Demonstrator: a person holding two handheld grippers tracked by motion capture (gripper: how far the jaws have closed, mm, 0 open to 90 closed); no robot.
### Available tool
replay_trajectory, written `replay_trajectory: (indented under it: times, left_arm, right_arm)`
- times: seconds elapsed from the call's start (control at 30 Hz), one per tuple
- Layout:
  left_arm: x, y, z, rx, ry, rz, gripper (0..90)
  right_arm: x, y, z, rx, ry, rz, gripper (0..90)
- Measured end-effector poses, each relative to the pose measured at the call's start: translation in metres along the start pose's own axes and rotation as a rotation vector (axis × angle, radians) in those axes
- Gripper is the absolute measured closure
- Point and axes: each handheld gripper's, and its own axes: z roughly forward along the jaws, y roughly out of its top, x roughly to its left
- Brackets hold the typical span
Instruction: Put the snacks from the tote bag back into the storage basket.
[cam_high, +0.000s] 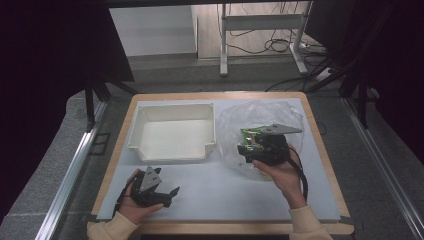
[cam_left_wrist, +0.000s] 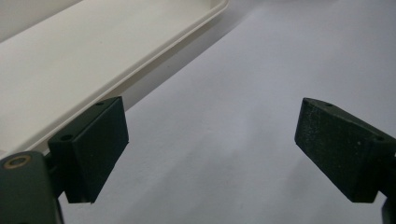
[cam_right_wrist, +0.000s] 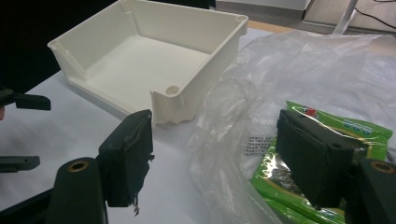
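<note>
Two grippers work over a table covered by a pale sheet (cam_high: 210, 192), and the white bin (cam_high: 172, 132) serves as the landmark for everything here. The right gripper (cam_high: 245, 147) hangs just to the right of the bin, above a crumpled clear plastic bag (cam_high: 260, 115) that lies beside the bin's right wall. In the right gripper view the right gripper (cam_right_wrist: 215, 154) has its jaws spread wide with nothing clamped between them; the bag's loose film (cam_right_wrist: 233, 135) bunches up in the gap, and its near edge comes close to the bin's front right corner (cam_right_wrist: 173, 100). Green snack packets (cam_right_wrist: 336, 126) lie inside the bag, on the side away from the bin, partly behind the jaw on that side; whether that jaw touches them cannot be told. The bin (cam_right_wrist: 140, 60) itself is empty, open at the top, with a lowered cut-out along its front wall. The left gripper (cam_high: 167, 192) sits in front of the bin, near its front left corner and low over the sheet. In the left gripper view the left gripper (cam_left_wrist: 212, 149) also has its jaws spread apart, holding nothing, with bare sheet (cam_left_wrist: 219, 116) between them and the bin's rim (cam_left_wrist: 154, 46) running diagonally just beyond the jaw nearer the bin.
</note>
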Motion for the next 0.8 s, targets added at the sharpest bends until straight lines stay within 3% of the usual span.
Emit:
replay_trajectory:
  times: [0.53, 0.8]
  left_arm:
    - [0.000, -0.001, -0.001, -0.002, -0.001, -0.005, 9.6]
    - [0.000, -0.001, -0.001, 0.002, -0.003, -0.004, 9.6]
  right_arm:
    - [-0.015, 0.002, -0.009, -0.005, -0.035, 0.021, 29.7]
    - [-0.036, 0.003, -0.006, 0.016, -0.063, 0.059, 31.4]
